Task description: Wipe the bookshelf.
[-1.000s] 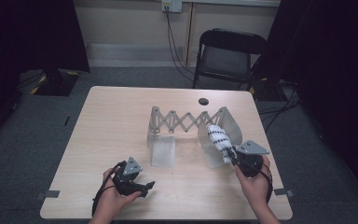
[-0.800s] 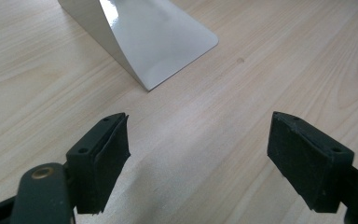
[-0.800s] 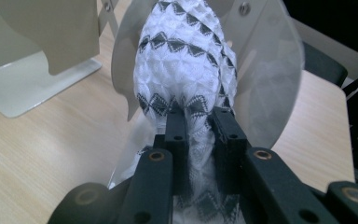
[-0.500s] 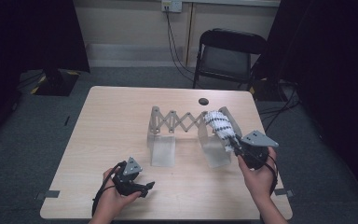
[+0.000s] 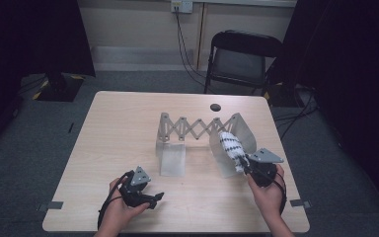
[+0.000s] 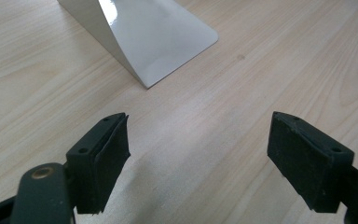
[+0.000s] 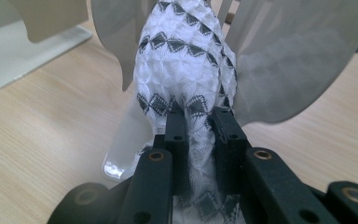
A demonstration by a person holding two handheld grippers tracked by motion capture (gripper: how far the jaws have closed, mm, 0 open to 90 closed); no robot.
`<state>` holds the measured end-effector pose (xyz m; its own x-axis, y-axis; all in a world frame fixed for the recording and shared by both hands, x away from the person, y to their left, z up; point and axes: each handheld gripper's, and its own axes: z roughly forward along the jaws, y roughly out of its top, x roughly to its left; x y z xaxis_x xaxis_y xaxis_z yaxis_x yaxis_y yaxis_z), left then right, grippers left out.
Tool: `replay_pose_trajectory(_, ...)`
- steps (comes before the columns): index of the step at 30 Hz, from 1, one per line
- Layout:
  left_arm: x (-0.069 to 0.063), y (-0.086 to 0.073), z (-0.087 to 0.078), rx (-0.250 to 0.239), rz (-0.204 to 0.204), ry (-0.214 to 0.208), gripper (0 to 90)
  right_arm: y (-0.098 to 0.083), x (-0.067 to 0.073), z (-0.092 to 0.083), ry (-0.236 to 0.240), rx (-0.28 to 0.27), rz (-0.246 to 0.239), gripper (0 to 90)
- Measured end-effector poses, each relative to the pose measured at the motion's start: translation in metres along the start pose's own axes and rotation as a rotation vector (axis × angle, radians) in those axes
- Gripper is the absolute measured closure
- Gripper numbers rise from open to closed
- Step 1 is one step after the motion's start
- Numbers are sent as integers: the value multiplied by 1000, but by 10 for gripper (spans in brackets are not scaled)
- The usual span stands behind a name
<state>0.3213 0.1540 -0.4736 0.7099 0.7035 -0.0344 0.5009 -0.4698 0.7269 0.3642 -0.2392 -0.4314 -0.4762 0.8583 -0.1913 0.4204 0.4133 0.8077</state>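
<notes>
The right gripper is clenched on a white cloth with black diamond patterning, pushing it between two plates of the rack at the rack's right end, right of the table's middle. The left gripper rests near the table's left front edge, jaws spread wide, nothing between them.

Open tongs above table, near white stand.
</notes>
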Motion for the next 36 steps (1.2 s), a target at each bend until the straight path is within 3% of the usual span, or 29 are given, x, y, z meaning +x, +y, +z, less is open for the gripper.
replay_pose_trajectory(10,0,0,0,-2,-5,-3,206,-23,4,20,6,59,29,778)
replay_pose_trajectory(18,1,0,-1,-3,-5,-2,206,-30,7,26,21,81,35,777)
replay_pose_trajectory(26,0,0,-1,-2,-8,-4,205,-37,7,33,51,104,73,775)
replay_pose_trajectory(30,2,0,-2,5,10,1,205,-34,7,31,44,92,73,775)
replay_pose_trajectory(36,0,0,-1,-7,-7,-4,206,-15,-1,17,28,51,61,776)
